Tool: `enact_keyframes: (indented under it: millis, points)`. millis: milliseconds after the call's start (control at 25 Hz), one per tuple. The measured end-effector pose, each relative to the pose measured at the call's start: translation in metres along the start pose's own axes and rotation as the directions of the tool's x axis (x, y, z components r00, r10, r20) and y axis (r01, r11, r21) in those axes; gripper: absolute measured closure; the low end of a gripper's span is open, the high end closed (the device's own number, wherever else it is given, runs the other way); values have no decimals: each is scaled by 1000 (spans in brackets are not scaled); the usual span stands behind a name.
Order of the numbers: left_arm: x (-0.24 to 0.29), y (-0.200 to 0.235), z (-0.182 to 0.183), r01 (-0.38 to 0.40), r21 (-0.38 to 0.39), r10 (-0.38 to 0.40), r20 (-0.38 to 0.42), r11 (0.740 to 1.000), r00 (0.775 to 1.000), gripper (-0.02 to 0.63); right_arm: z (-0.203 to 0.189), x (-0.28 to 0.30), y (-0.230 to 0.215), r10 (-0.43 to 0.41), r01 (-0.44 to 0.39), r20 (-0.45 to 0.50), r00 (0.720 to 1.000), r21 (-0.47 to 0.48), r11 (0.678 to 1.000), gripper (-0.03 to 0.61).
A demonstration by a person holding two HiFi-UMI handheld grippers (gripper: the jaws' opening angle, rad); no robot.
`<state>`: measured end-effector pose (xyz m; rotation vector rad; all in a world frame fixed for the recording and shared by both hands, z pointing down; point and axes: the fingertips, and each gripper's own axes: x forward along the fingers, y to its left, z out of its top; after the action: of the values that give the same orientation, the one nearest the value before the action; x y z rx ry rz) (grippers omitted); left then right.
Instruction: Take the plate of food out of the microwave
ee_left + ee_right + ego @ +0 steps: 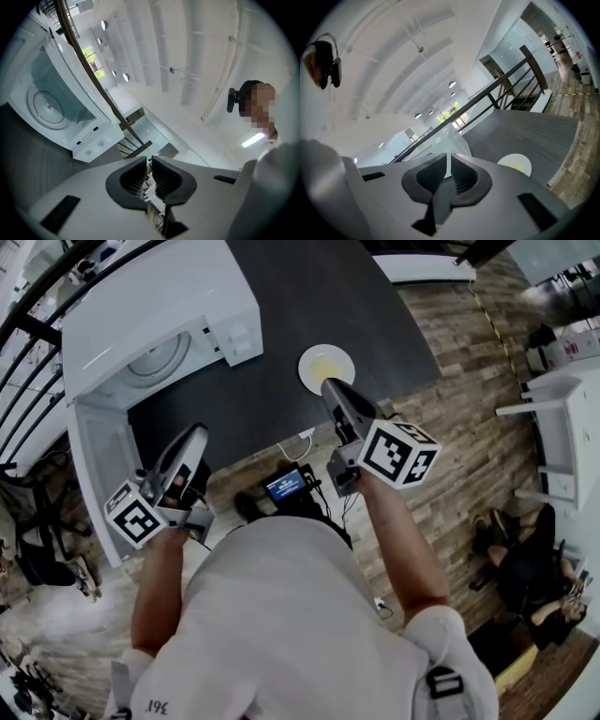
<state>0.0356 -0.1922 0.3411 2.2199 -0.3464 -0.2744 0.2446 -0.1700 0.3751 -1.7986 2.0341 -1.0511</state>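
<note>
Right gripper (pixel 327 384) near plate (pixel 311 358) of yellow food (pixel 324 367).

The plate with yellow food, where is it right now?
In the head view the plate sits on the dark table, right of the open microwave and near the right gripper.

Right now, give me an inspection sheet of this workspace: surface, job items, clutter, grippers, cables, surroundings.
Surface: dark table.
Job's things: white microwave, door open, nothing on its turntable; plate of food out on the table, to the microwave's right.
Clutter: nothing seen on the table.
Grippers: left gripper and right gripper have their jaws nearly together, nothing between them.
Cables: white cable at the table's near edge, above a small screen device.
Surroundings: wooden floor; seated person at right.
</note>
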Motion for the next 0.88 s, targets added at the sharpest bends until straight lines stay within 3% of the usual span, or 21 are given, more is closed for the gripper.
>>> enact_keyframes:
  millis: [400,880]
  points:
    - [-20,-19,5,20,21,-20,18,1000,1000,577,-6,1,50,83,-91,-57,995,-156,984,549]
    - [-58,-30,0,-19,50,18,20,999,1000,577,-22,8,106,160,-204,-152,975,-344,916,549]
